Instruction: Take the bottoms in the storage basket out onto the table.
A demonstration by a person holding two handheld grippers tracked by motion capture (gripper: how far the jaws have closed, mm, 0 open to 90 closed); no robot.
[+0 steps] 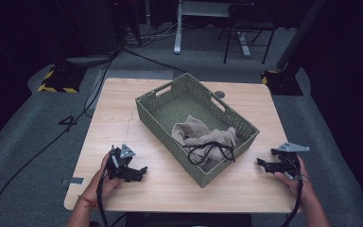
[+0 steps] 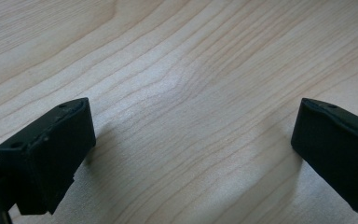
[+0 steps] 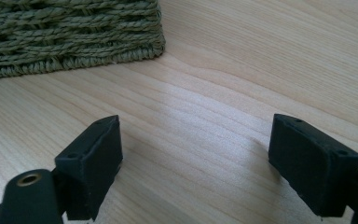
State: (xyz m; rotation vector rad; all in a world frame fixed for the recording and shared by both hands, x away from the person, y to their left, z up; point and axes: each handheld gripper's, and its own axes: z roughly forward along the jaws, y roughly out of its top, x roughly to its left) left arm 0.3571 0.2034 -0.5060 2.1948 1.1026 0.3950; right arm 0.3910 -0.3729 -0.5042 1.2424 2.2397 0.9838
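Claws first: the left claw (image 1: 139,173) rests low over the desk (image 1: 123,118) with jaws spread wide and nothing between them, and the right claw (image 1: 261,163) is likewise wide and empty, pointing toward the basket (image 1: 151,106). That green woven basket sits at an angle mid-desk, between the two hands. Inside its near end lies a beige cloth (image 1: 196,132) with a black cord (image 1: 210,151) looped on top of it.

Risk, as I judge it: reaching in for the cloth could snag the cord, since the loops lie on the fabric, and a pull might drag both out together or tip the light basket.

The right gripper view catches a basket corner (image 3: 70,35) close ahead; the left gripper view gives bare wood grain (image 2: 191,93). The high view alone reveals the contents.
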